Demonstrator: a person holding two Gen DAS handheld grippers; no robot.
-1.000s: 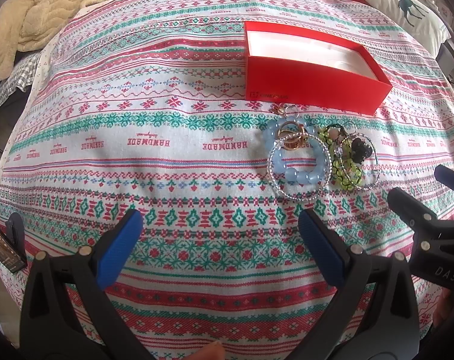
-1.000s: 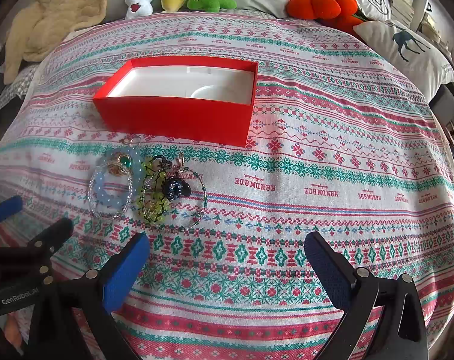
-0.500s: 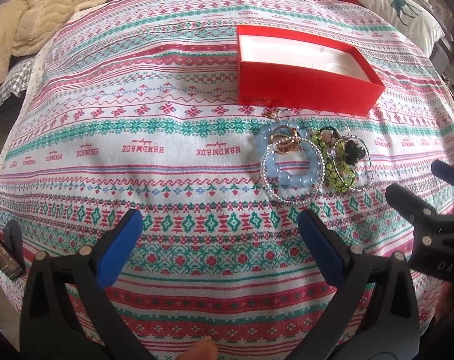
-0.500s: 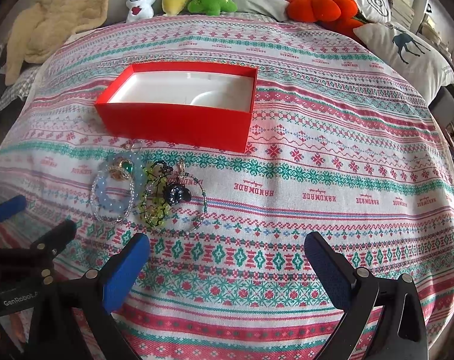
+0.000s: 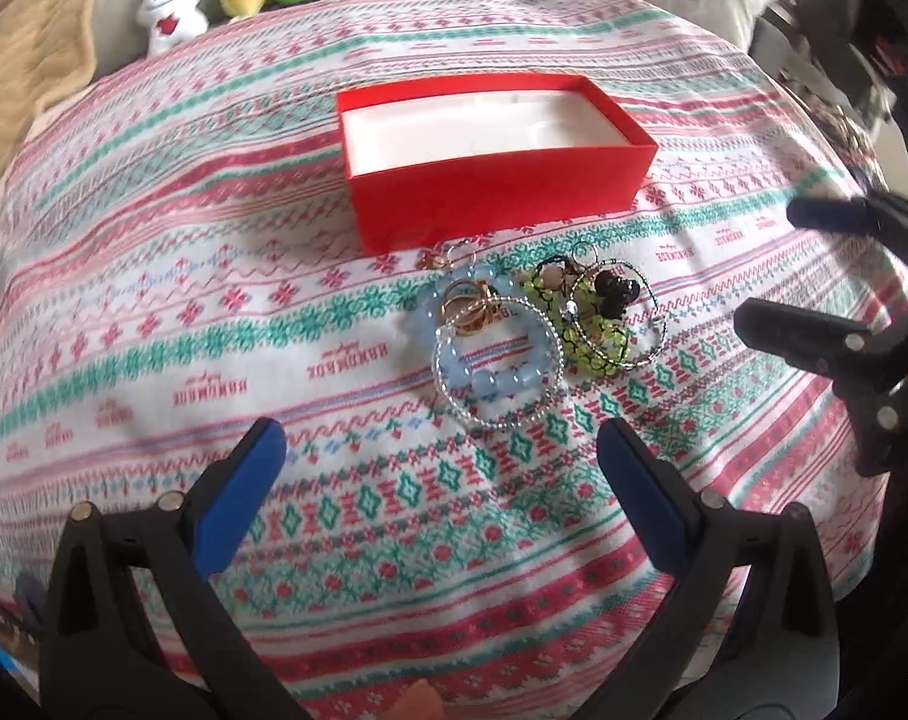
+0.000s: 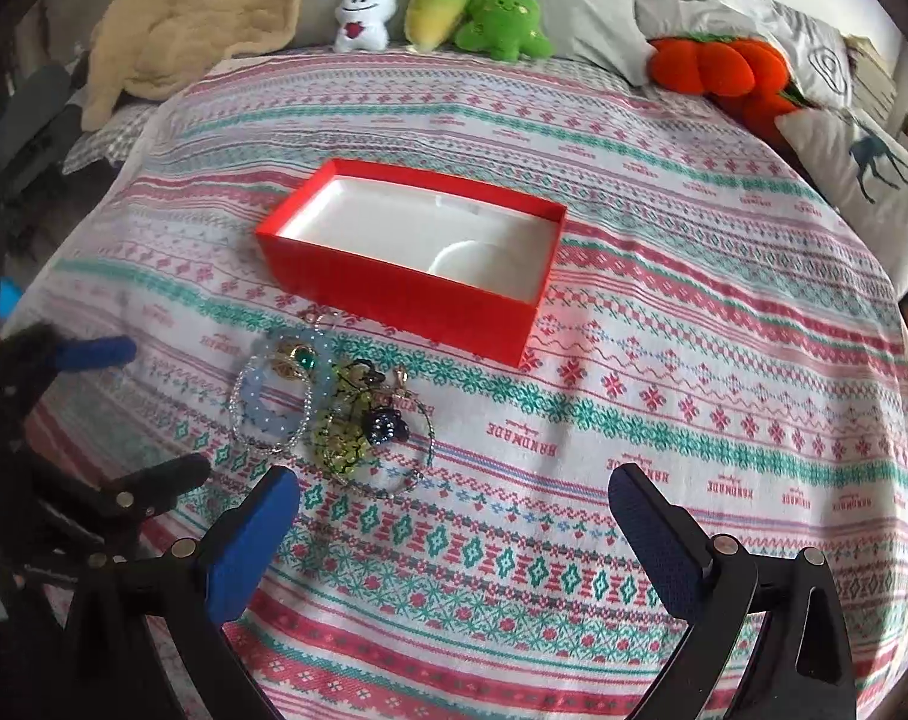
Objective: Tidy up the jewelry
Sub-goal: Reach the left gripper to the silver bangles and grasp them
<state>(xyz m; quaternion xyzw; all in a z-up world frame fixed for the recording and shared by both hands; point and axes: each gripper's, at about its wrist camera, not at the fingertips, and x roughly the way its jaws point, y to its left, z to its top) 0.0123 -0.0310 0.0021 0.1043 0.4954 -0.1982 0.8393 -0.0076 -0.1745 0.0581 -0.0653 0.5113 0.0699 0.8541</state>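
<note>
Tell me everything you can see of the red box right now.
The red box is an open, lidless rectangular tray, cardboard by its look, with a white moulded insert showing a round recess. It looks empty. It sits flat on the patterned bedspread, just behind the jewelry pile; whether they touch is unclear. Neither tool touches it.

A white bedspread (image 6: 664, 372) banded with red, pink and green knitted-style patterns, with "HANDMADE" printed in red, is spread over the bed. Along its far edge a small white plush rabbit (image 6: 364, 13) with a red heart, a yellow-green plush vegetable (image 6: 441, 0) and a green plush tree (image 6: 503, 13) are lined up side by side against a grey pillow (image 6: 580, 6). A beige quilted blanket (image 6: 202, 6) is heaped at the far left. An orange plush pumpkin (image 6: 721, 75) is seen at the far right, beside a white cushion (image 6: 868, 180) printed with a dark deer.
</note>
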